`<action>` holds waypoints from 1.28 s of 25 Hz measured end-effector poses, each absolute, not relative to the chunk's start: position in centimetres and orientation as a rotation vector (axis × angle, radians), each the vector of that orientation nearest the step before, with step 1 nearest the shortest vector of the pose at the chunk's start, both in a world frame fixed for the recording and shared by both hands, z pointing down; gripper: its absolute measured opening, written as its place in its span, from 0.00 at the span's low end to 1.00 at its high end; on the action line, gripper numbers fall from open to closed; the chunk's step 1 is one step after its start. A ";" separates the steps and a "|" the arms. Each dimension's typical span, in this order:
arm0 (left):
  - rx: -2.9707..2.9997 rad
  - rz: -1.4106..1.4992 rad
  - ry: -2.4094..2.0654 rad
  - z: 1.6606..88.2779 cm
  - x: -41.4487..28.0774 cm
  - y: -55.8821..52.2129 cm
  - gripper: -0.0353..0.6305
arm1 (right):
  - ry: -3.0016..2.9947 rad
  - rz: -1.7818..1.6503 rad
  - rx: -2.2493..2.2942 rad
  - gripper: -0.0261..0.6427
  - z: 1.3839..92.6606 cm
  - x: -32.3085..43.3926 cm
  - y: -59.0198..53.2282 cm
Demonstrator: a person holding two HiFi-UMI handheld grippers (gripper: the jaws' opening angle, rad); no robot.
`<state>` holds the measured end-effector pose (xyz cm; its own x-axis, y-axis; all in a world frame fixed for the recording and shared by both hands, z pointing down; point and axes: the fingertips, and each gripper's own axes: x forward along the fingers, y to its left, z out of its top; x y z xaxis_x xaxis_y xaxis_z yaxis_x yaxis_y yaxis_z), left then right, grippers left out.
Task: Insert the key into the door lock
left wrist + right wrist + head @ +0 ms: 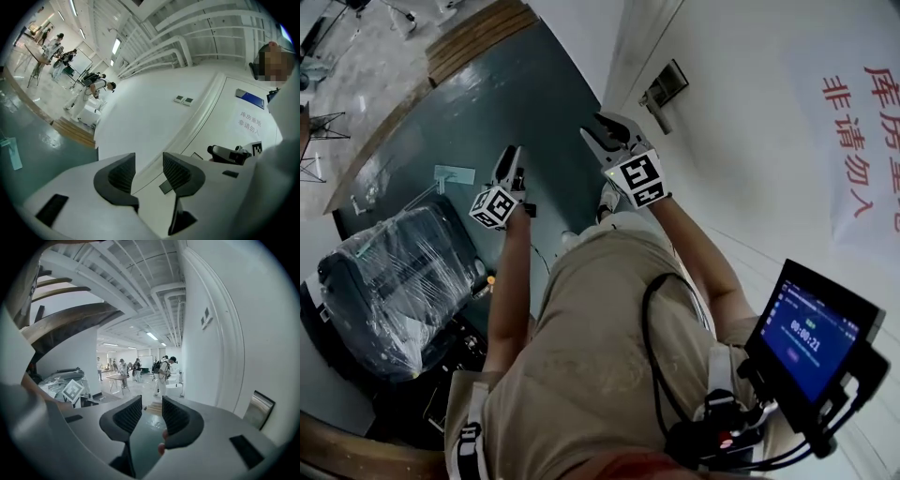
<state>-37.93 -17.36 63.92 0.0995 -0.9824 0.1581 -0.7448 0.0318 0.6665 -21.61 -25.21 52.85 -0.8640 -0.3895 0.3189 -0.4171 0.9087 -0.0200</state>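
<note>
The red door sign [861, 141] reads 非请勿入. The left gripper [147, 169] and right gripper [151, 409] both gape empty. The door lock [664, 87] sits near the right one.

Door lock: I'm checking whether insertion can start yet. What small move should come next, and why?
Probably no approach yet: look for the key and pick it up first. The left gripper and the right gripper both have their jaws apart with nothing between them. No key shows in any view, though the door lock is close ahead of the right gripper.

The door lock [664, 87] is too small for detail, and the red sign [855, 131] runs off-frame.
</note>
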 end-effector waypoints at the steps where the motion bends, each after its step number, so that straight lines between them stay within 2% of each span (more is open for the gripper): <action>1: 1.759 -0.492 -1.712 63.7 -38.7 -15.9 0.32 | -2.770 0.118 0.589 0.25 52.5 -22.4 -24.2; 5: 1.765 -0.493 -1.785 62.0 -42.6 -9.3 0.33 | -2.793 0.090 0.547 0.25 51.5 -25.8 -19.2; 12: 1.705 -0.472 -1.902 61.8 -41.7 -3.6 0.33 | -2.813 0.090 0.562 0.25 52.7 -22.8 -19.5; 20: 1.551 -0.508 -2.065 62.7 -46.9 8.1 0.34 | -2.843 0.054 0.471 0.25 53.7 -25.4 -14.3; 25: 1.539 -0.498 -2.072 64.3 -47.2 14.1 0.34 | -2.848 0.100 0.467 0.25 55.8 -25.9 -9.4; 32: 1.558 -0.530 -2.024 65.7 -44.6 16.1 0.34 | -2.866 0.113 0.357 0.25 56.9 -25.0 -5.2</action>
